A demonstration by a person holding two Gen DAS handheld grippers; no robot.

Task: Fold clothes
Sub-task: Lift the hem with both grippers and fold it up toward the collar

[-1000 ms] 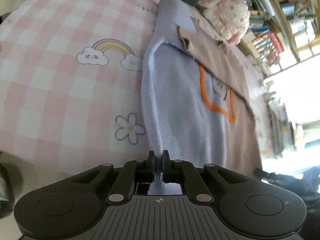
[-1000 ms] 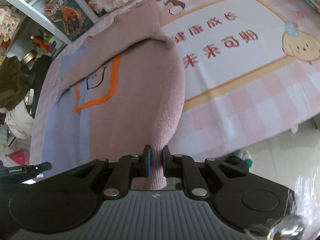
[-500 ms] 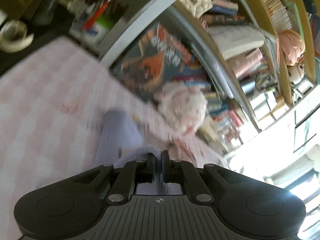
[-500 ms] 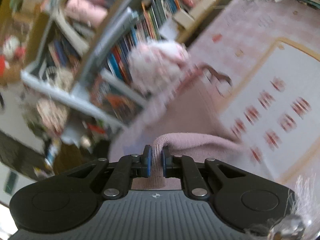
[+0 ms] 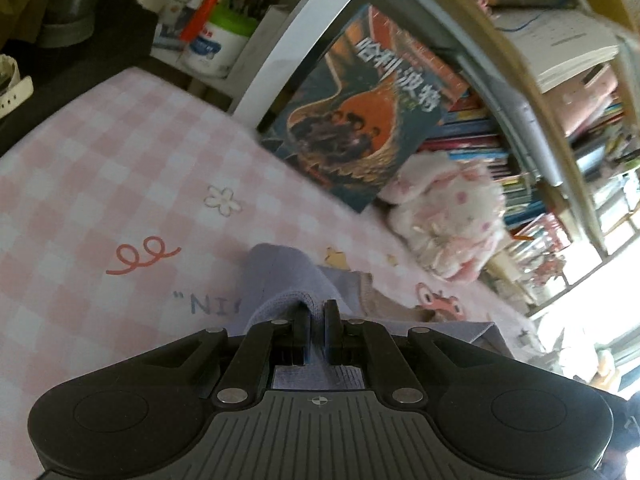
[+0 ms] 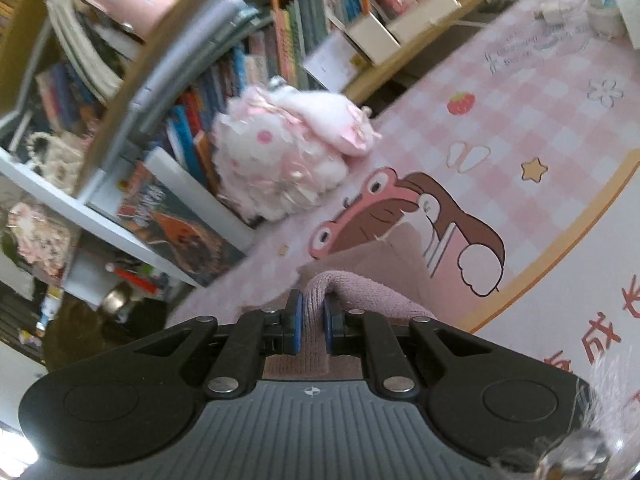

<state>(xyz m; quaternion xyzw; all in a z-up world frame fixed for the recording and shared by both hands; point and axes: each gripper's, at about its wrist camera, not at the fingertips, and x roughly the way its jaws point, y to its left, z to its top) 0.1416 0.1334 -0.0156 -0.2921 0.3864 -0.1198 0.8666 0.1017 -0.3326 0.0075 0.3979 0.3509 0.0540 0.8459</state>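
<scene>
Jaws pinching knit sweater (image 5: pixel 280 276), checked sheet (image 5: pixel 100 168)

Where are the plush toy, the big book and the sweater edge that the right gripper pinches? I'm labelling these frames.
plush toy (image 6: pixel 288 152): right wrist view, on its fluffy body.
big book (image 5: pixel 372 104): left wrist view, on its front cover.
sweater (image 6: pixel 352 288): right wrist view, on the pink fold past the right gripper (image 6: pixel 313 312).

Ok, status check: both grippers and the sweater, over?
Left gripper shut on lilac sweater edge. Right gripper shut on pink sweater edge. Plush toy and leaning book ahead on the bedsheet.
</scene>
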